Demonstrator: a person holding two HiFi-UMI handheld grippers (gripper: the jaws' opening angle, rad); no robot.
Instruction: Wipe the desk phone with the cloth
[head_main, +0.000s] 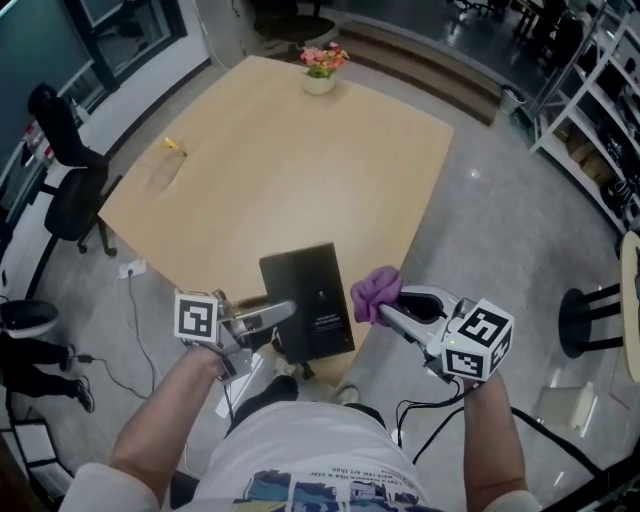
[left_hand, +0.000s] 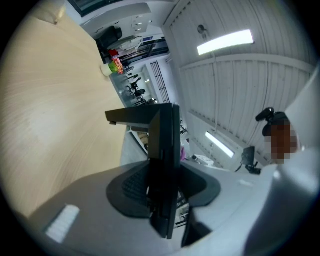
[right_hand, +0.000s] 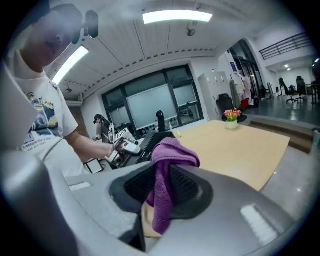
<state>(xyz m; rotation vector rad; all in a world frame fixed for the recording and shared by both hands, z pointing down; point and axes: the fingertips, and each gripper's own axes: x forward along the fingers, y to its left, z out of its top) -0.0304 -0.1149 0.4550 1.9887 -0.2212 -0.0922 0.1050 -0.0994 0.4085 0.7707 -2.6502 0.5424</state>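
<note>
Desk phone: black, flat slab, clamped edgewise in the left gripper. Cloth: purple, bunched, pinched tight by the right gripper.

One desk phone, one cloth, two grippers, one flower pot, one table

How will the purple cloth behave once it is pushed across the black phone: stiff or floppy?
Probably floppy: the cloth droops in folds out of the right gripper. It looks light and fuzzy, so it should likely drag on the phone rather than slide. Bunched as it is, it may shift in the grip under pressure.
</note>
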